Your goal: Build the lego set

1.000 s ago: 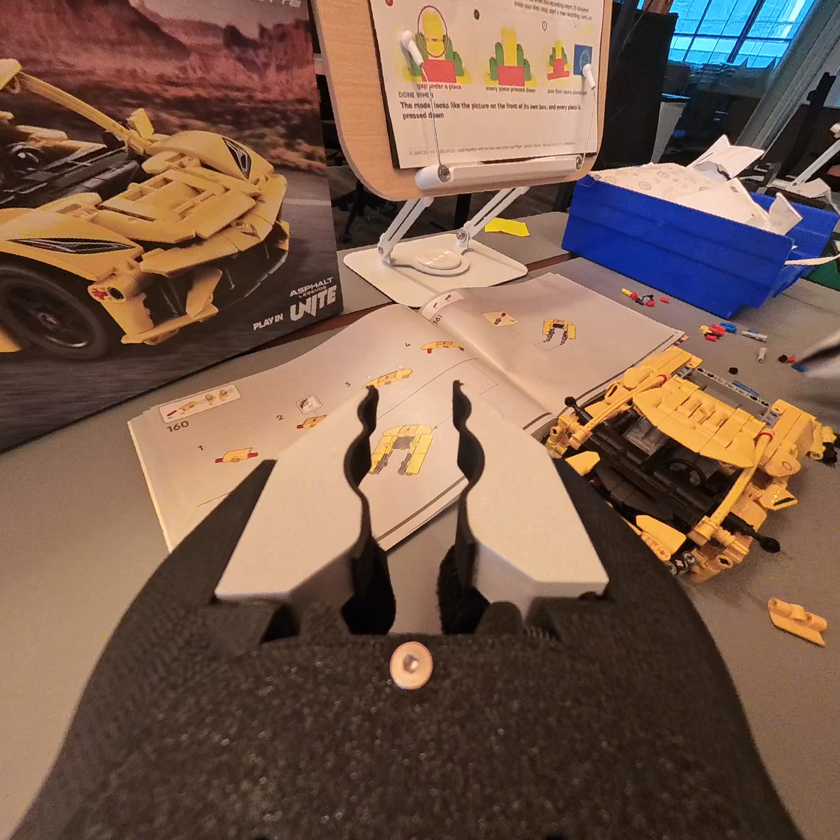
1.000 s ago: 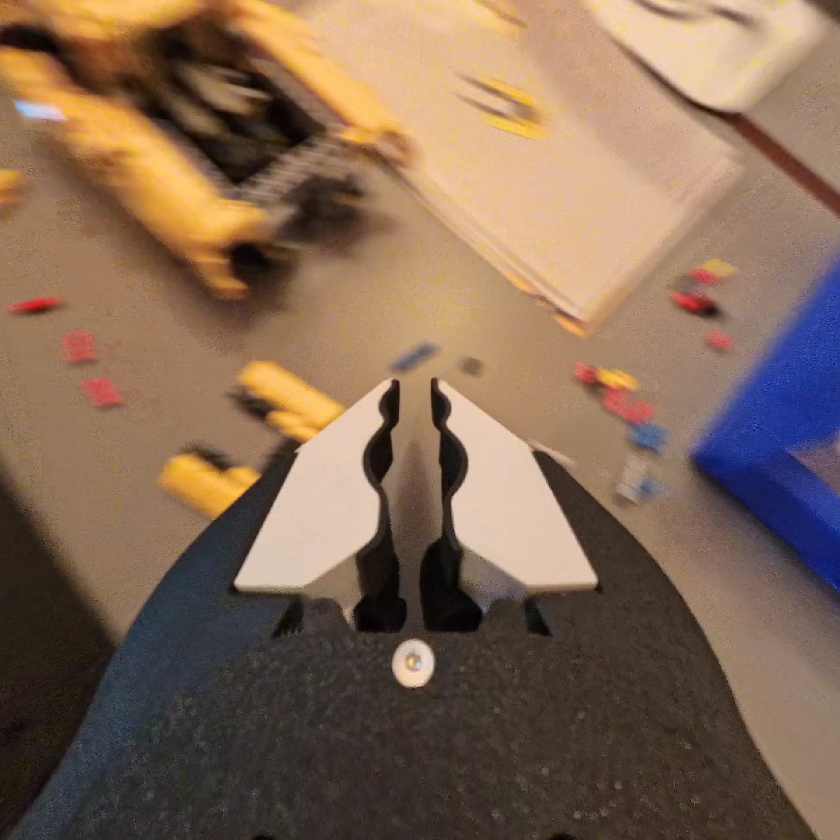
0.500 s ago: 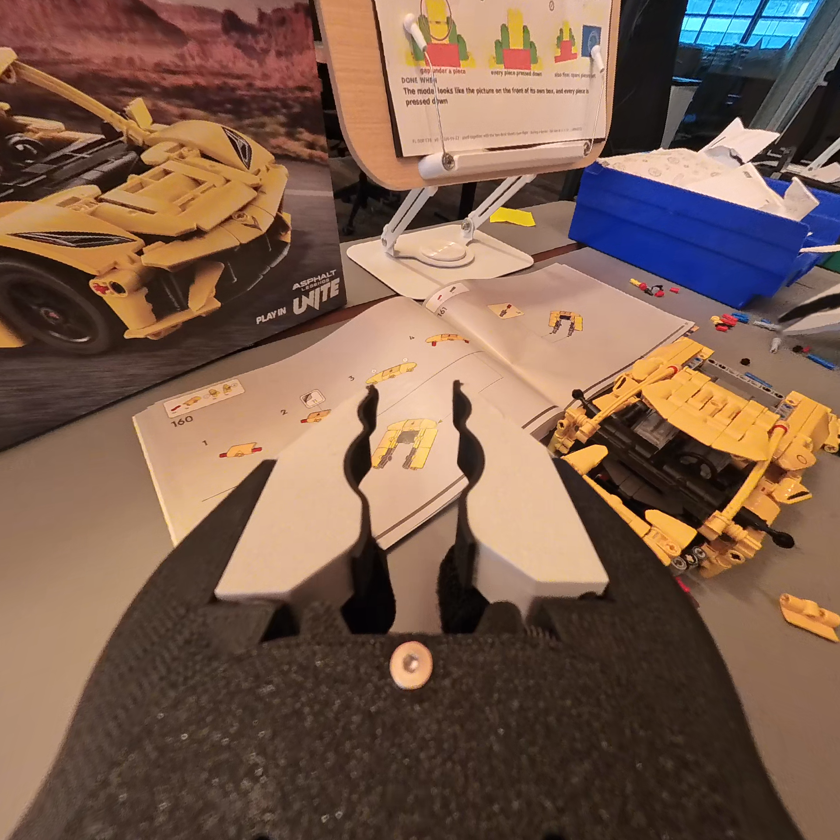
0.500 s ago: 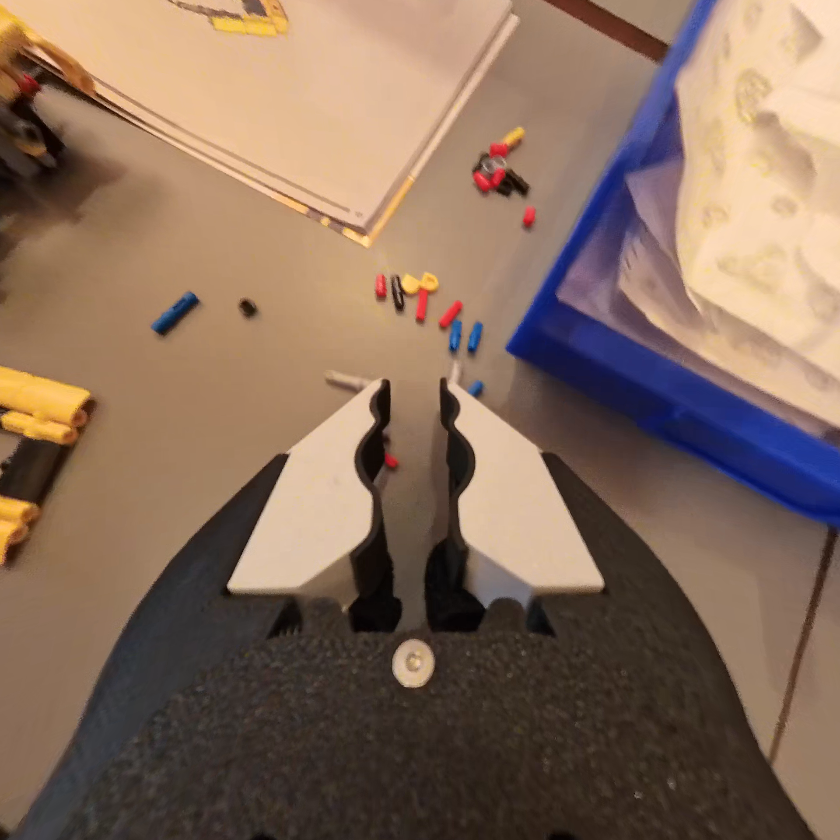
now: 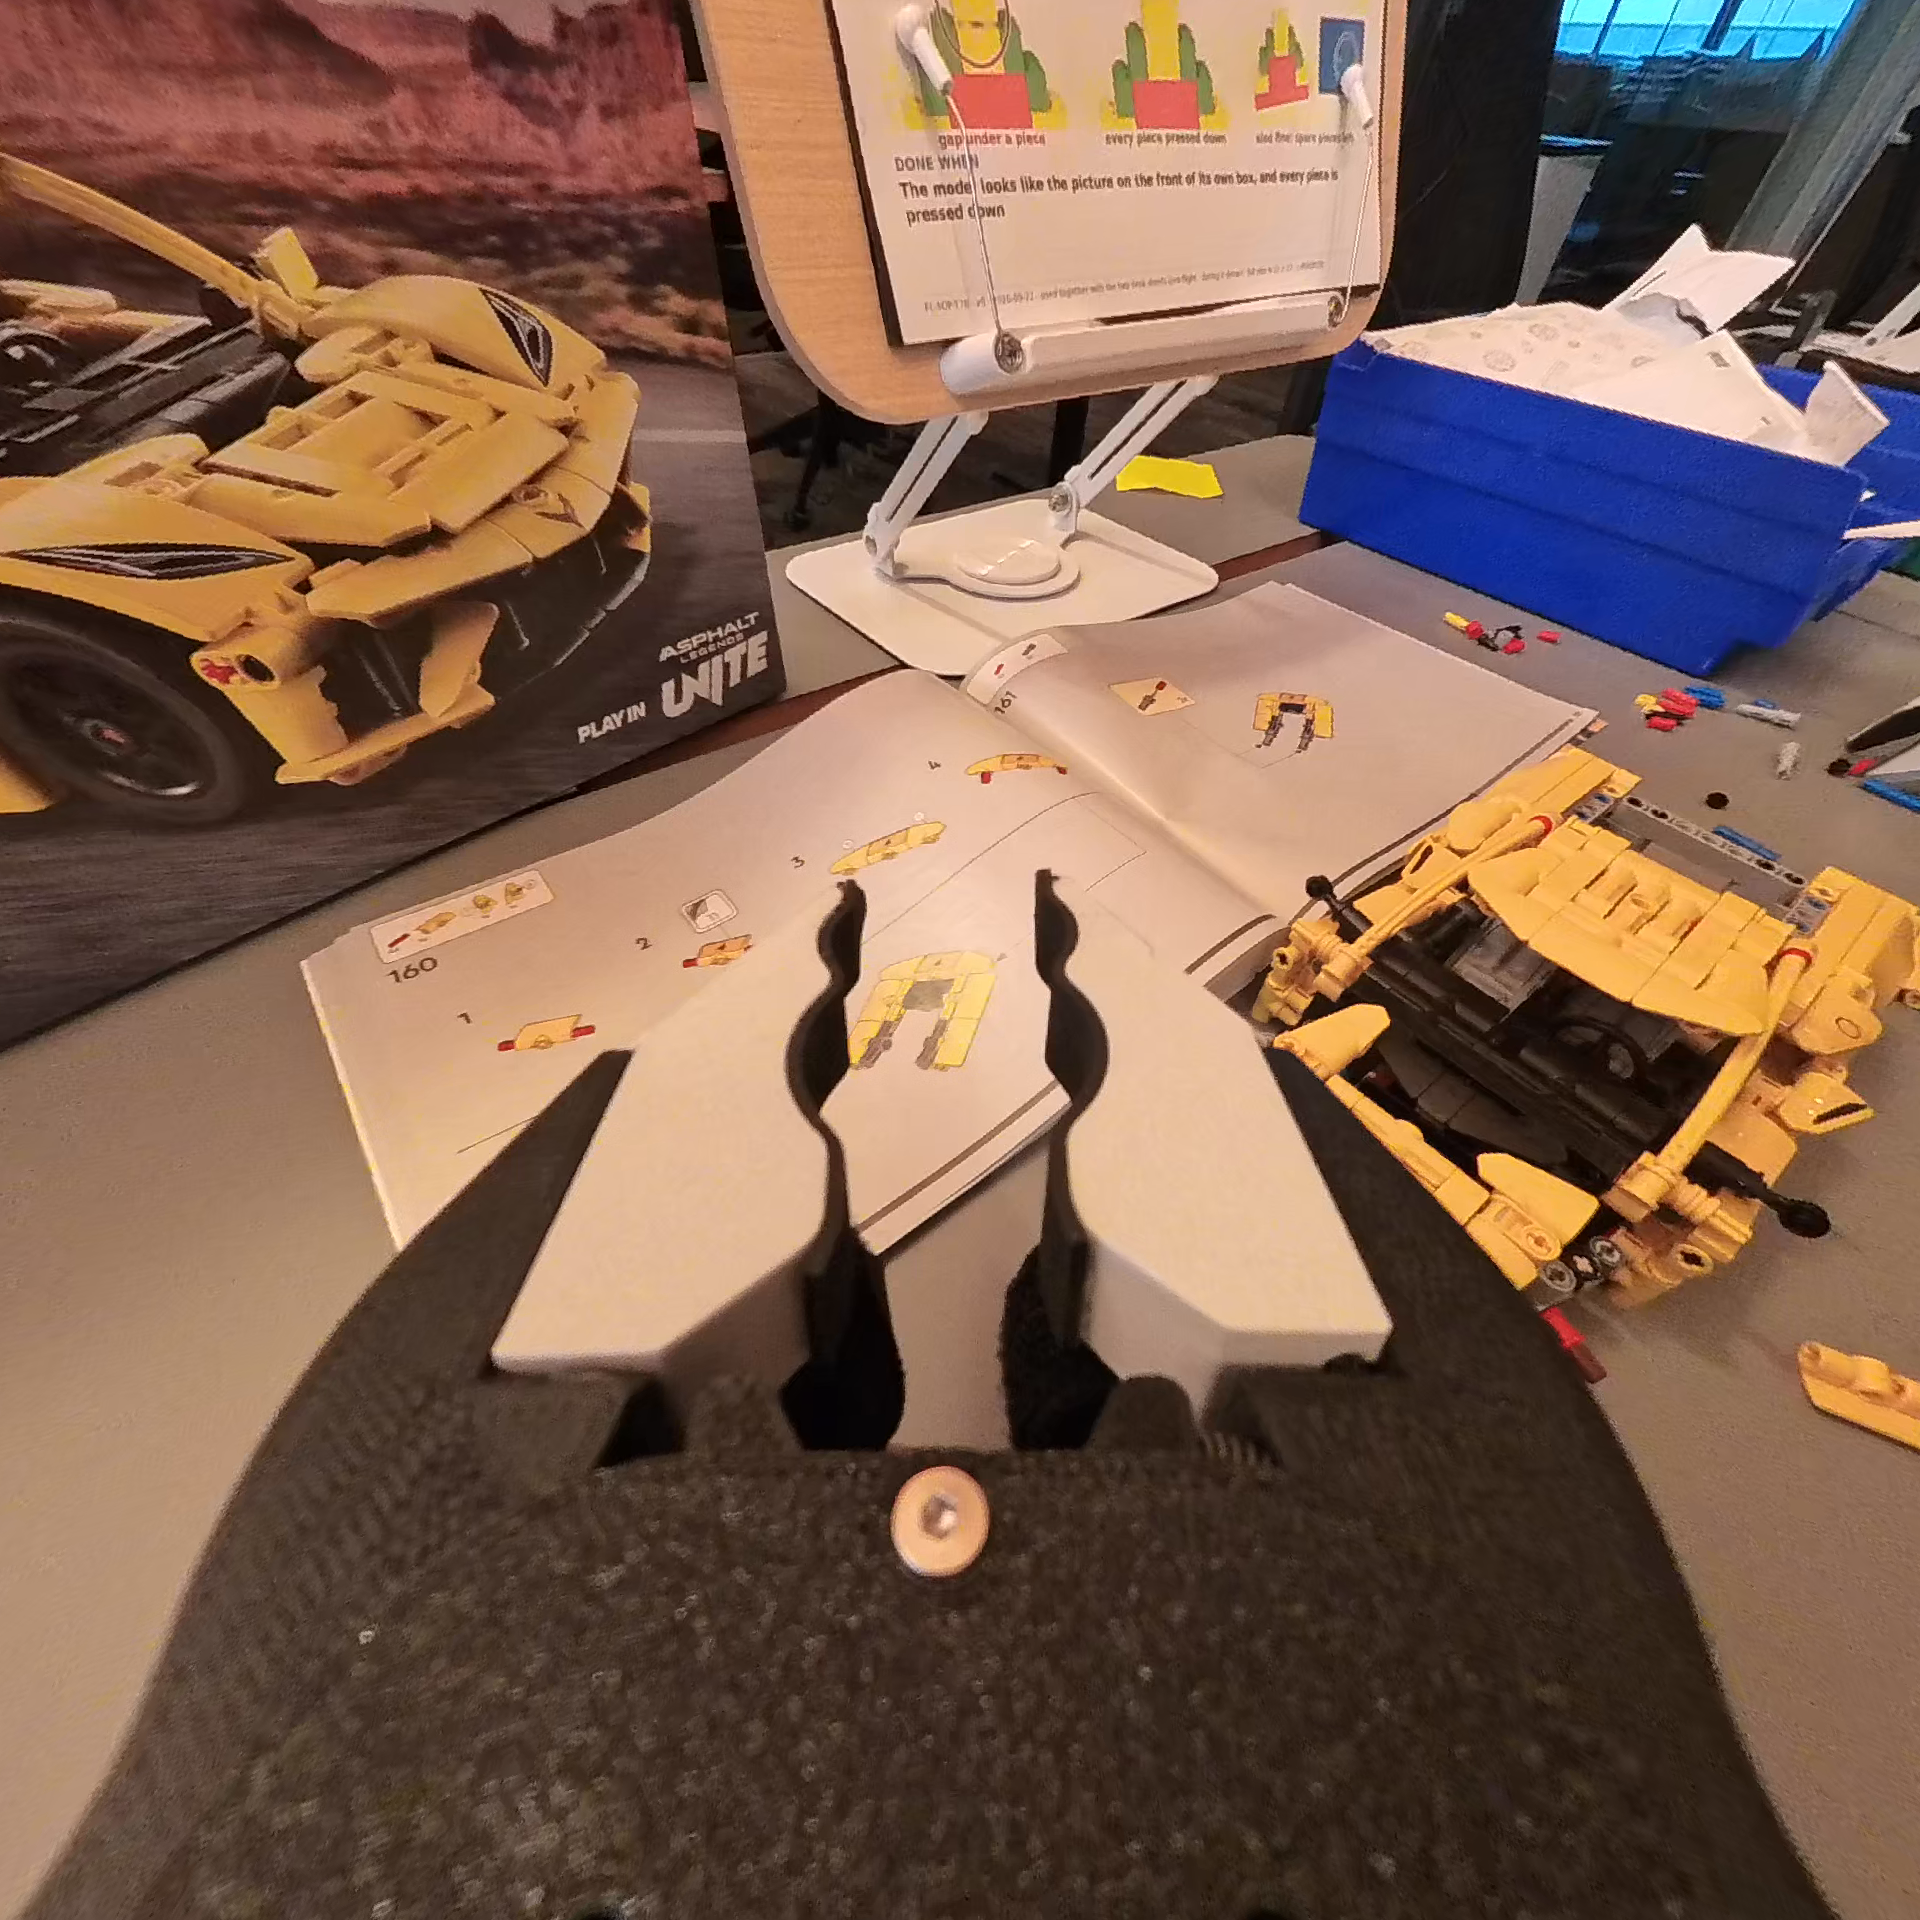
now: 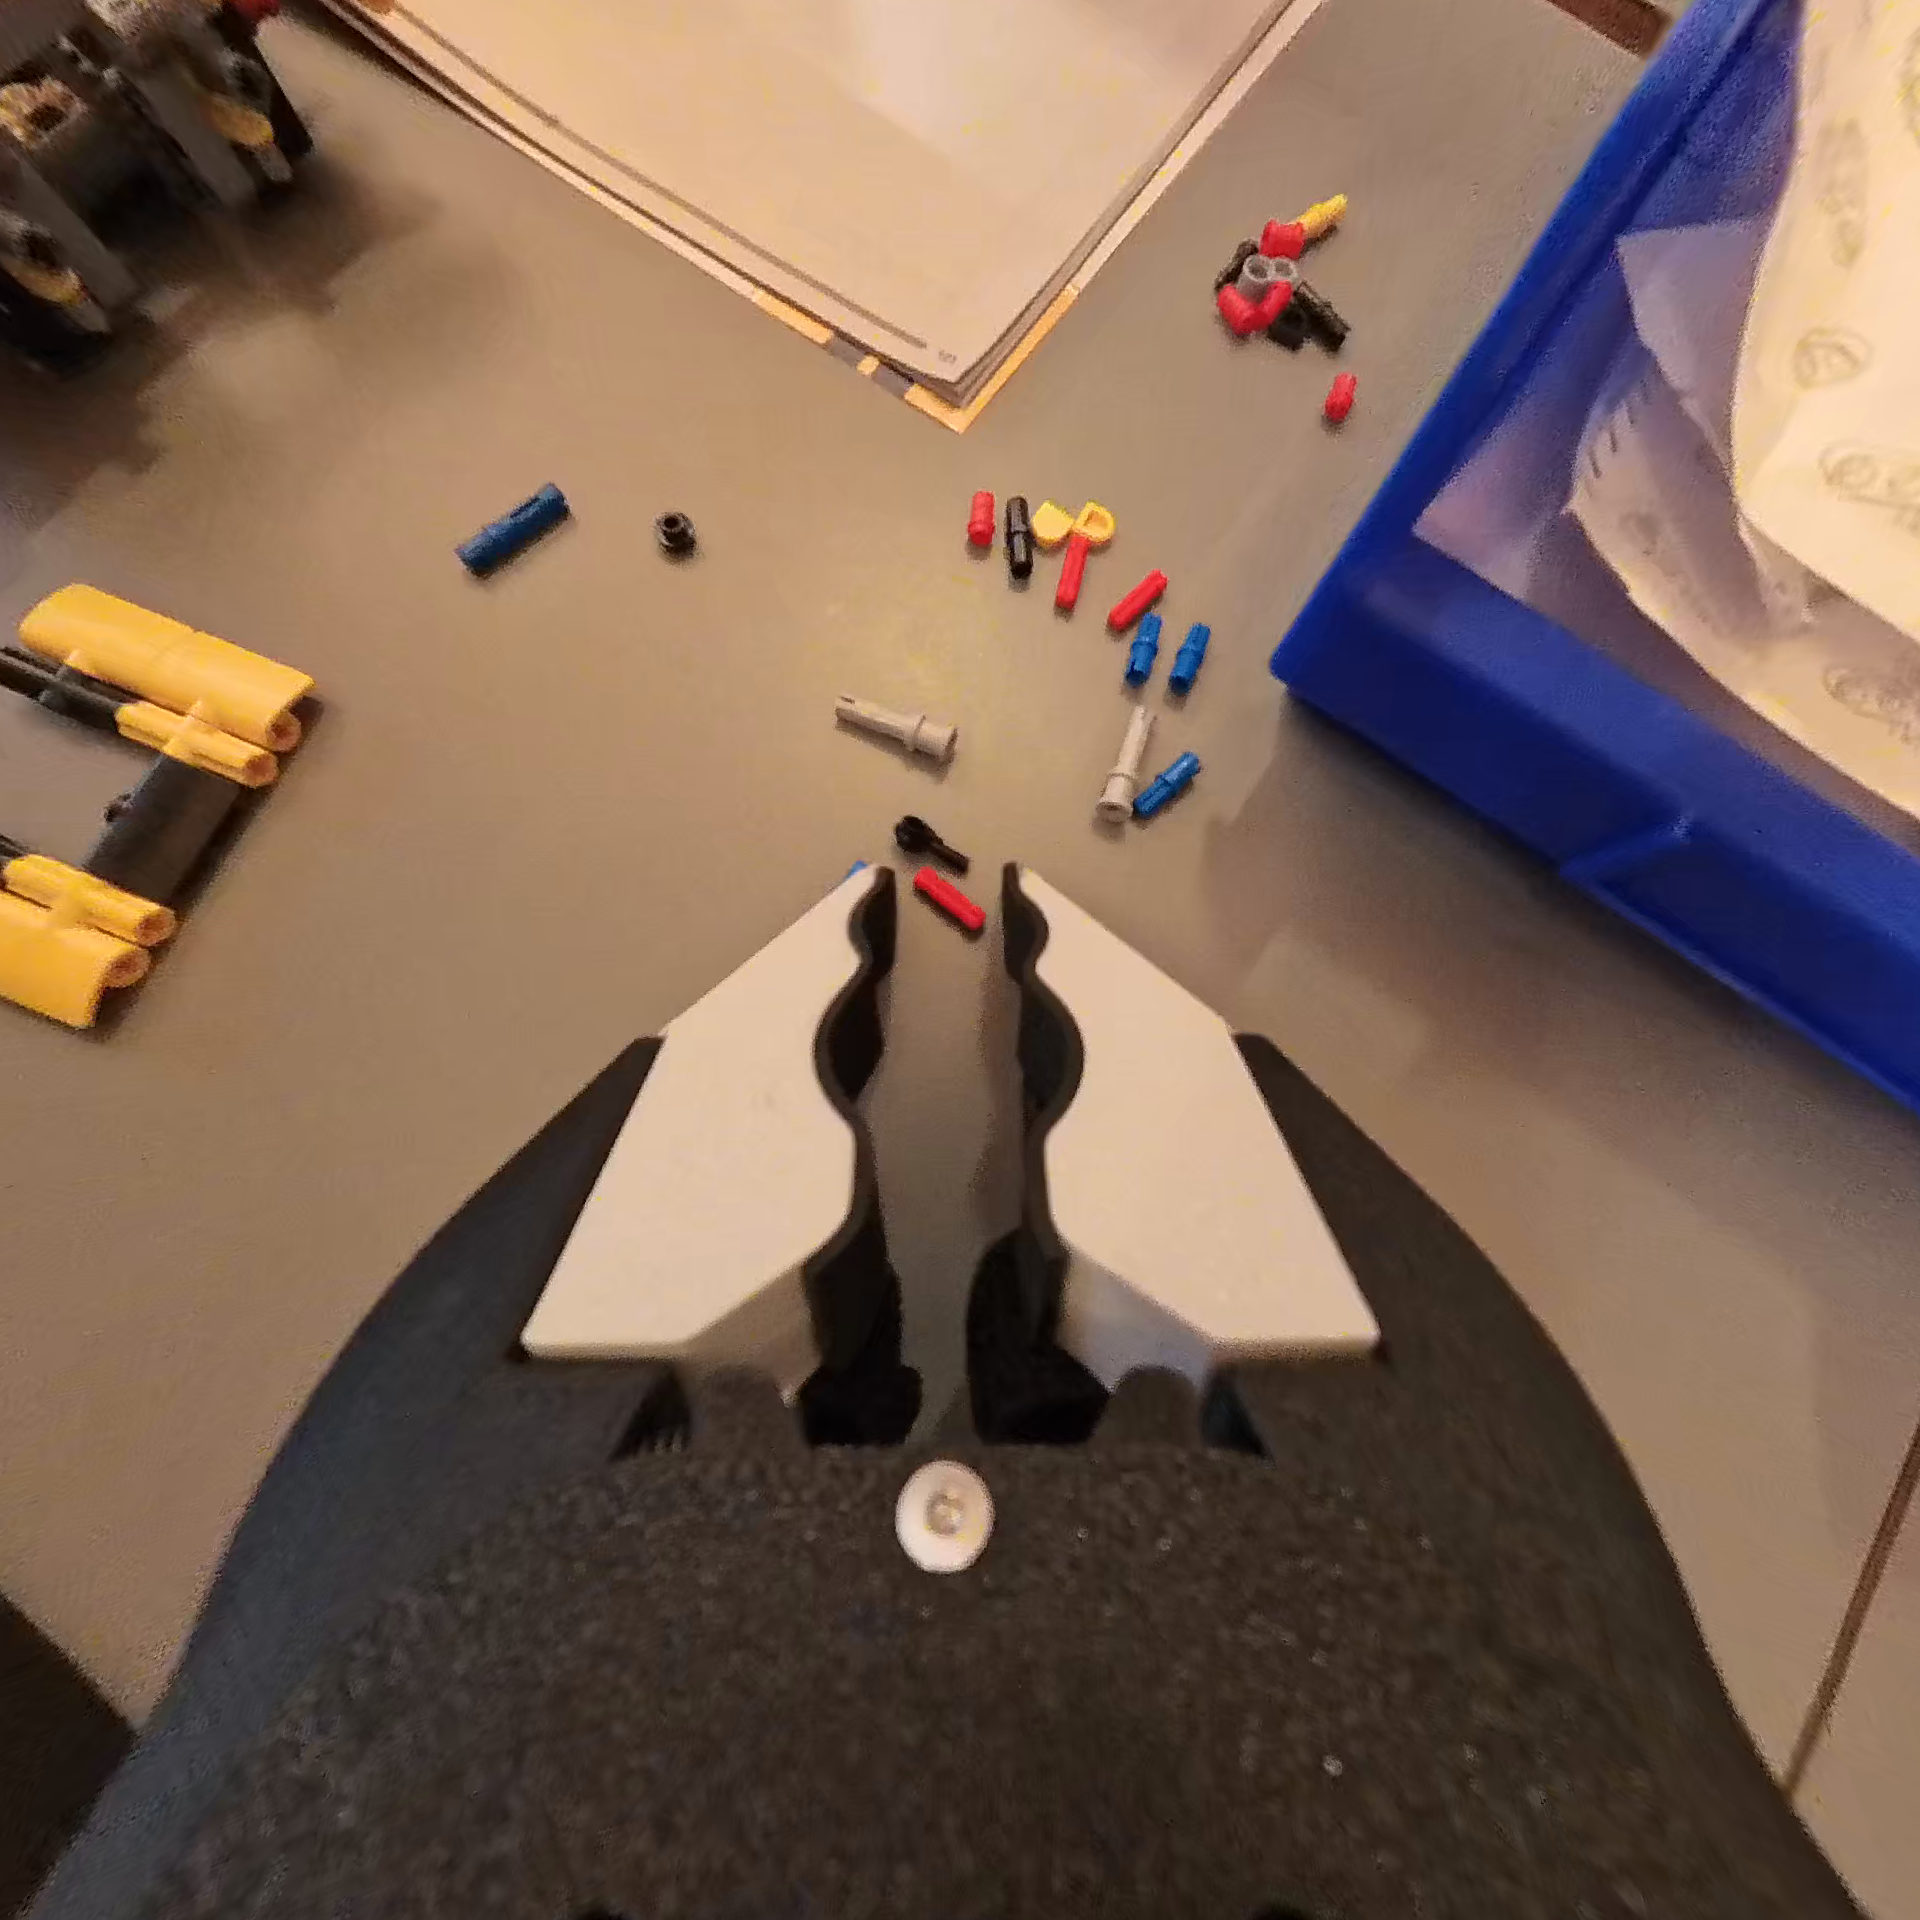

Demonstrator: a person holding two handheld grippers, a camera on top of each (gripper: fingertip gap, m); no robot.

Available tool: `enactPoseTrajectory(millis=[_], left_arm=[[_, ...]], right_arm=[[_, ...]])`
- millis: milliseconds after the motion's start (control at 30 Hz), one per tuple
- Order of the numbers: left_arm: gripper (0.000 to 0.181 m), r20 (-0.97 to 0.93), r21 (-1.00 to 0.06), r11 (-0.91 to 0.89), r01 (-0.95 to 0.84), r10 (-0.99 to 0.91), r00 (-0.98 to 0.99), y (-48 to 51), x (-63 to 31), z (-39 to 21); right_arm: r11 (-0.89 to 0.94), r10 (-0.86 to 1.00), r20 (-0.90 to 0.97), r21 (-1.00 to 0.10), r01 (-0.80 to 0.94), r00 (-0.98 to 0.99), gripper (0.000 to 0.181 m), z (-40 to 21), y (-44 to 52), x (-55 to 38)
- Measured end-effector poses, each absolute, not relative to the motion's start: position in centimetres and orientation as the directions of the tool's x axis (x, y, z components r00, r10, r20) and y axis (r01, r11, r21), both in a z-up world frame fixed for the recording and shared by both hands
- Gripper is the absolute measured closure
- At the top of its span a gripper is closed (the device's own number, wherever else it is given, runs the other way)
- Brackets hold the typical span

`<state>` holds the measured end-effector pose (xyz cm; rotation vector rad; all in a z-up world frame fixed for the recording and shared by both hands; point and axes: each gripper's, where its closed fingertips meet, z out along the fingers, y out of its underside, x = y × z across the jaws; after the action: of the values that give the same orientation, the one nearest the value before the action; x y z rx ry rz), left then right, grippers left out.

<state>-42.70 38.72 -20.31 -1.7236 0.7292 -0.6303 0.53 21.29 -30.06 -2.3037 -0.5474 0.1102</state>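
A half-built yellow and black lego car lies on the grey table, right of the open instruction booklet. My left gripper is open and empty, held above the booklet. My right gripper is open and empty, low over the table, with a small red pin lying between its fingertips and a black pin just beyond. Several red, blue, grey and black pins lie scattered ahead of it. A yellow and black sub-assembly lies at the left of the right wrist view.
A blue bin with paper bags stands at the right, close to the pins. The set's box stands at the back left. A white stand holds an instruction sheet. A loose yellow piece lies near the car. The grippers' ends are close to 50 centimetres from one another.
My right gripper swung from the car to the scattered pins by the blue bin, lowered toward them and opened a little wider. My left gripper stayed open and drifted slightly.
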Motion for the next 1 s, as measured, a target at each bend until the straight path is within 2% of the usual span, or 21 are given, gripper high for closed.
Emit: enactPoseTrajectory(millis=[33,100,233,367,500,600,700,800,1000], left_arm=[[0.149,0.050,-0.967,-0.203,-0.154,-0.742,0.669,38.7,-42.7,-20.3],[0.149,0.053,-0.968,-0.204,-0.148,-0.740,0.671,38.8,-42.8,-20.2],[0.149,0.053,-0.969,-0.201,-0.145,-0.738,0.673,38.8,-43.0,-20.1],[0.149,0.055,-0.969,-0.200,-0.142,-0.741,0.669,38.8,-42.8,-20.0],[0.149,0.046,-0.967,-0.201,-0.157,-0.741,0.670,38.8,-42.8,-20.3],[0.149,0.045,-0.967,-0.202,-0.157,-0.737,0.674,38.8,-42.9,-20.3],[0.149,0.051,-0.965,-0.210,-0.154,-0.732,0.679,39.0,-43.1,-20.3],[0.149,0.053,-0.963,-0.218,-0.158,-0.729,0.683,39.0,-43.2,-20.4],[0.149,0.063,-0.962,-0.228,-0.149,-0.718,0.694,39.2,-43.7,-20.3]], right_arm=[[-0.620,0.428,0.103,-0.689,0.374,0.898,0.163,-30.2,21.4,0.5],[-0.620,0.446,0.117,-0.675,0.400,0.888,0.177,-30.3,21.1,0.6],[-0.648,0.449,0.079,-0.657,0.385,0.890,0.178,-29.6,20.0,0.7],[-0.593,0.452,0.071,-0.721,0.359,0.889,0.178,-25.8,19.9,-1.0],[-0.510,0.591,-0.004,-0.776,0.370,0.806,0.178,-23.2,19.8,-9.3],[-0.462,0.726,-0.059,-0.780,0.422,0.686,0.177,-23.9,18.7,-17.1],[-0.425,0.784,-0.080,-0.791,0.439,0.616,0.177,-25.4,18.4,-22.6],[-0.446,0.796,-0.039,-0.713,0.541,0.604,0.177,-28.4,18.2,-24.1],[-0.452,0.802,-0.015,-0.668,0.591,0.597,0.177,-30.1,18.1,-24.4]])
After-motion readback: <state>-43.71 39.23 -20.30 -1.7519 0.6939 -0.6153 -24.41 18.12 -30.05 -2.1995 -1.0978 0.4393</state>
